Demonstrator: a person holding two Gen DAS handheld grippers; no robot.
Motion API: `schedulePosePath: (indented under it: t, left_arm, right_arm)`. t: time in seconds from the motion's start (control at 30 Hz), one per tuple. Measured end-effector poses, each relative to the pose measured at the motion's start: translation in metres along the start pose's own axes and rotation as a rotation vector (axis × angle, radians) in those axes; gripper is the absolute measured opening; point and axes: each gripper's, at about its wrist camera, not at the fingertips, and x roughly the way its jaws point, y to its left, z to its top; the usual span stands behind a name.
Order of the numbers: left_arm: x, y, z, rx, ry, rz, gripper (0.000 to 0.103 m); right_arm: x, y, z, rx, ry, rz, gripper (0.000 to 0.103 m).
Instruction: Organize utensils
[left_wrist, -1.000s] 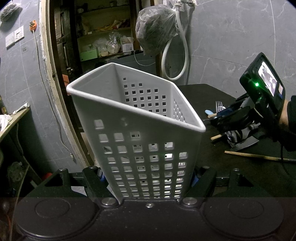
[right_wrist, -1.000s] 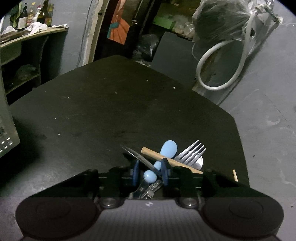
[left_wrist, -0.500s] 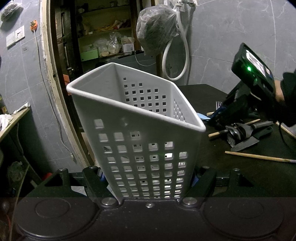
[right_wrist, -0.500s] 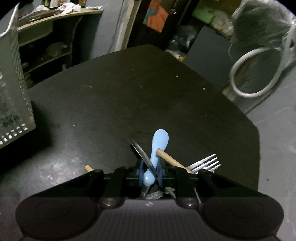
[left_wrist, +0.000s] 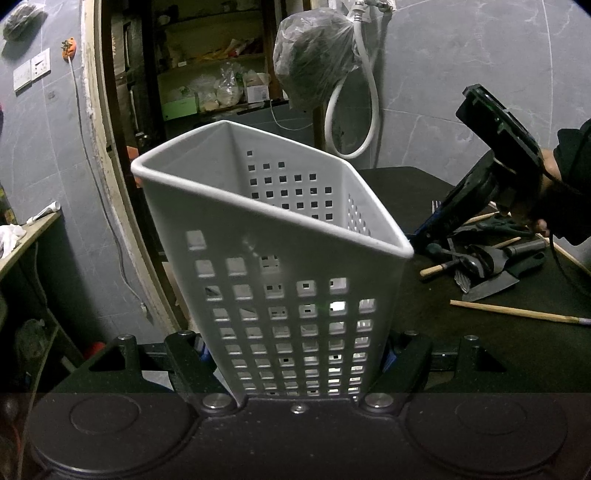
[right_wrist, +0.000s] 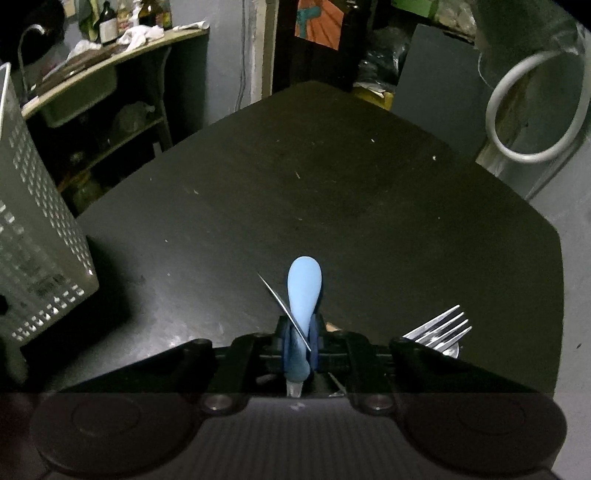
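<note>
So my right claw went from sitting loosely around the blue-handled utensil a second earlier to closing in on its handle, pads right against it now, and the thing had swung round from slanted to pointing straight ahead. I reckon that means the pick-up was basically on. Its long axis ran dead along my fingers, rounded blue end pointing away from me over the dark worktop, with a thin metal blade crossing in front of it. The fork lay just beside, to the right. My left claw hadn't budged, clamped on the white basket, tilted with its mouth open toward the pile.
</note>
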Motion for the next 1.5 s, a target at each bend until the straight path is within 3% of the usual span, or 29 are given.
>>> schedulePosePath:
  t: [0.13, 0.23, 0.53, 0.77, 0.93, 1.13, 1.5]
  left_arm:
    - [0.0, 0.001, 0.0, 0.002, 0.001, -0.002, 0.077]
    - [0.001, 0.001, 0.0, 0.004, 0.001, -0.003, 0.077]
    - [0.002, 0.0, 0.001, 0.003, 0.003, -0.004, 0.077]
    - [0.004, 0.0, 0.001, 0.001, 0.005, -0.005, 0.077]
    - [0.005, 0.0, 0.0, 0.0, 0.006, -0.006, 0.077]
    - [0.006, -0.001, 0.0, -0.001, 0.008, -0.006, 0.077]
    - [0.007, -0.001, -0.001, -0.002, 0.008, -0.005, 0.077]
  right_arm:
    - [0.001, -0.01, 0.001, 0.065, -0.001, 0.025, 0.013]
    - [0.003, -0.008, 0.002, 0.045, -0.004, 0.01, 0.014]
    - [0.004, 0.018, 0.001, -0.136, -0.022, -0.087, 0.027]
    - [0.004, 0.04, 0.0, -0.276, -0.034, -0.142, 0.024]
    - [0.006, 0.031, 0.004, -0.206, -0.016, -0.11, 0.018]
    - [0.001, 0.005, 0.008, -0.069, -0.009, -0.007, 0.015]
    - [0.004, -0.055, 0.002, 0.348, -0.022, 0.172, 0.011]
